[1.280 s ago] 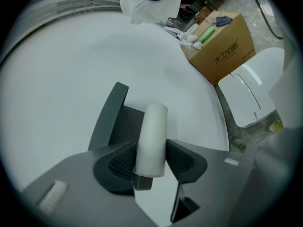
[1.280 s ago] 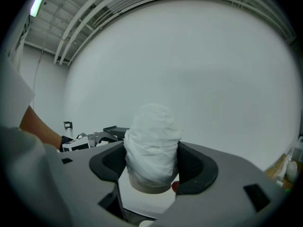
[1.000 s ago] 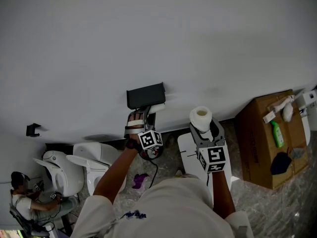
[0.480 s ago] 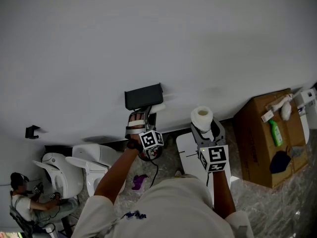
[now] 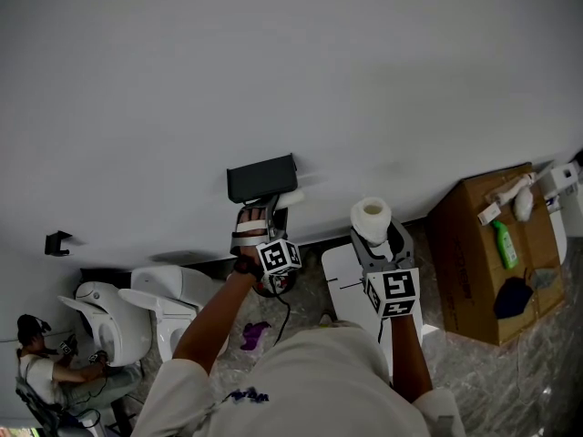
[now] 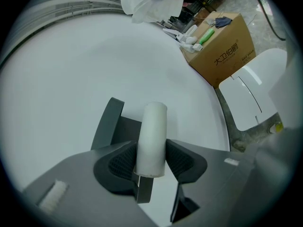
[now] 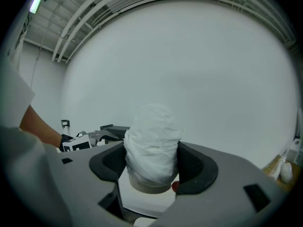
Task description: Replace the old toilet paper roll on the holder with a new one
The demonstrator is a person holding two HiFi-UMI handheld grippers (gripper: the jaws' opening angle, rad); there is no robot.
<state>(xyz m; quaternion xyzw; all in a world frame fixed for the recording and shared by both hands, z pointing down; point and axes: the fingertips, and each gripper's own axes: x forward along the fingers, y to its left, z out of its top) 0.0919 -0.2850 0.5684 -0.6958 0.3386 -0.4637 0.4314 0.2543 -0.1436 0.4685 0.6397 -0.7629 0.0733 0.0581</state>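
Old roll (image 6: 152, 136): bare pale core, no paper left, right at the holder (image 5: 262, 177), under its dark cover plate and against the wall. A dark bar shows beneath the core's near end; read that as the holder's arm, so the core is judged not yet off it

Your left gripper (image 6: 151, 163) has it: both pads press on the core's sides near its near end, jaws at a middling width. Seen along those jaws, the core's long axis runs away from you and tips slightly right, roughly in line with the jaws. From the head view it shows as a short pale bar sticking out right of the holder

So the coming move turns on that axis: the core should slide off lengthways along the arm, not sideways. Your left hand is the one at the holder and does the pulling

New roll (image 7: 152, 145): full, white, loosely wrapped, clamped upright between the wide-set jaws of your right gripper (image 7: 151, 168). It waits to the right of the holder, clear of the wall, well apart from the core. Keep it there until the arm is bare

Further right of the holder: cardboard box (image 5: 496, 253) with a green bottle (image 5: 508, 244) on top. Below and left of the holder: white toilets (image 5: 173, 303) on the floor
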